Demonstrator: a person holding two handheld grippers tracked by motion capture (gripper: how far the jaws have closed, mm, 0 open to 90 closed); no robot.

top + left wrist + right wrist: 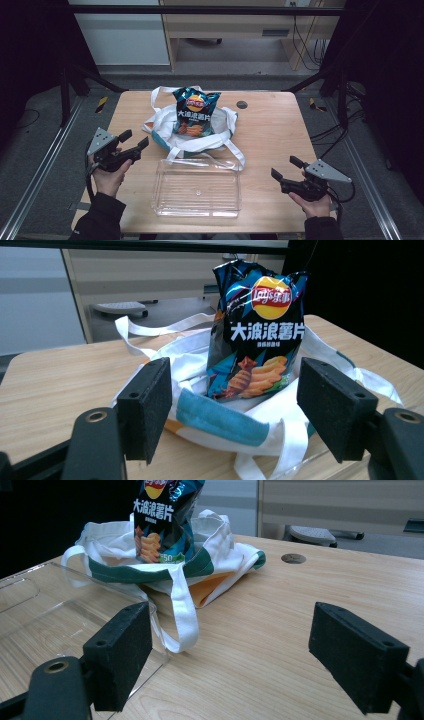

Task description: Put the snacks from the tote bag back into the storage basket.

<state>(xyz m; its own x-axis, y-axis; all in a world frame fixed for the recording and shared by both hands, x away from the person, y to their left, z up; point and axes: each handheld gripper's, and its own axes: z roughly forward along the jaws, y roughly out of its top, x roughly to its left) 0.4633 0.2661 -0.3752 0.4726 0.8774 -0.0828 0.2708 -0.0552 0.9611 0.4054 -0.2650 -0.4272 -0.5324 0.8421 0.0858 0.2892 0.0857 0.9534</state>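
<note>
Right now your left gripper (135, 140) has its jaws spread wide and empty, and straight ahead of them stands the dark blue crisp packet (260, 335), upright in the white cloth tote bag with teal trim (220, 420). Your right gripper (286, 168) is likewise parted, gripping nothing; the clear plastic rectangular tray (45, 615) lies beside its left jaw on the light wooden table (300, 610), the bag farther ahead.

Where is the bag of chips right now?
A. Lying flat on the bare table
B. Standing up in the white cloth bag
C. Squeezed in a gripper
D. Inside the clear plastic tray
B: the chip bag stands upright in the white cloth bag, behind the empty clear tray.
</note>
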